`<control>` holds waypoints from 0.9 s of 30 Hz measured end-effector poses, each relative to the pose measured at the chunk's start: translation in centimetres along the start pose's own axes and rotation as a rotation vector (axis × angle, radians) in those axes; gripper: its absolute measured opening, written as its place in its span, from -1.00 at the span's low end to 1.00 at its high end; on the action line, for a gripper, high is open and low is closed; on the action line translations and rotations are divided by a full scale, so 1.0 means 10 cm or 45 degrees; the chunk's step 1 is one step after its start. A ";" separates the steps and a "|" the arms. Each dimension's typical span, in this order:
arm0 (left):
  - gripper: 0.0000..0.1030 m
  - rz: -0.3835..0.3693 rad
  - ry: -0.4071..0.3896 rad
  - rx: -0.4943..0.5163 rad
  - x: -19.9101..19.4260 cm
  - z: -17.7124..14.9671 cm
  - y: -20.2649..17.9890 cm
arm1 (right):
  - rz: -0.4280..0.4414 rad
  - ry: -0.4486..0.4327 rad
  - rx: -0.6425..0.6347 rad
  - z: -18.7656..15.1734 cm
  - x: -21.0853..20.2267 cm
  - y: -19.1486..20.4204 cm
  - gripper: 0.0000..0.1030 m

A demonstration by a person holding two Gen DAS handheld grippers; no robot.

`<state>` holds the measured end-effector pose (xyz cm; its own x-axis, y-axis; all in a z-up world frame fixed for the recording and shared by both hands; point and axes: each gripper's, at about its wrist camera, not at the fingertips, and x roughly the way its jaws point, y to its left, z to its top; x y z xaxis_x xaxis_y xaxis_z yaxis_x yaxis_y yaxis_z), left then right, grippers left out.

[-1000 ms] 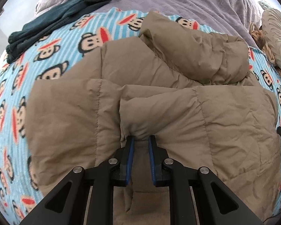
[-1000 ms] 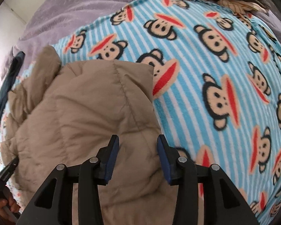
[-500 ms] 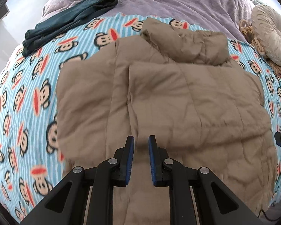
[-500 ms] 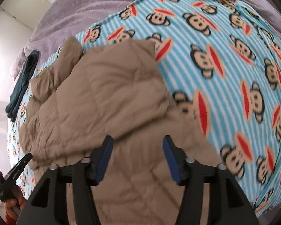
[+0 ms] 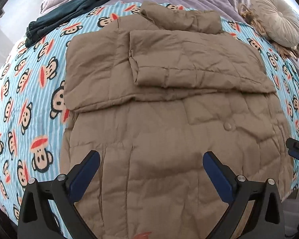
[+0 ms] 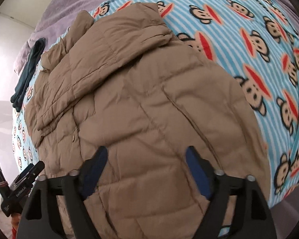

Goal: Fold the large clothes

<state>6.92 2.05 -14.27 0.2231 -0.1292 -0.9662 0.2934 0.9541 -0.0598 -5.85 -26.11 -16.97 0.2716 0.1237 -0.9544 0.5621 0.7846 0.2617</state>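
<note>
The big brown coat (image 5: 169,103) lies flat on the monkey blanket (image 5: 29,91) on the bed, its long way running away from both hand-held grippers — left (image 5: 151,164) and right (image 6: 146,164) wide apart, holding nothing, over its near end.

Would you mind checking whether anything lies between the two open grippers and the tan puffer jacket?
Nothing visible does. The left gripper and right gripper both hang open directly over the bare tan puffer jacket.
</note>
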 end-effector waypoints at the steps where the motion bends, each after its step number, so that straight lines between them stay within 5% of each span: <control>1: 1.00 -0.006 0.002 0.006 -0.01 0.00 0.01 | -0.002 -0.008 0.007 -0.05 -0.03 0.00 0.75; 12: 1.00 -0.036 -0.003 0.114 -0.17 -0.15 0.14 | 0.013 -0.052 0.091 -0.53 -0.19 0.04 0.77; 23: 1.00 0.034 0.056 -0.107 -0.25 -0.73 0.41 | 0.099 0.171 0.073 -0.61 0.03 -0.16 0.77; 27: 1.00 -0.035 0.080 -0.216 -0.30 -1.00 0.46 | 0.126 0.170 0.035 -0.62 -0.12 -0.37 0.77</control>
<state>-1.72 9.53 -14.19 0.1568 -0.1435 -0.9771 0.1359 0.9831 -0.1226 -13.13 -25.37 -17.65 0.2217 0.2808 -0.9338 0.5594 0.7477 0.3577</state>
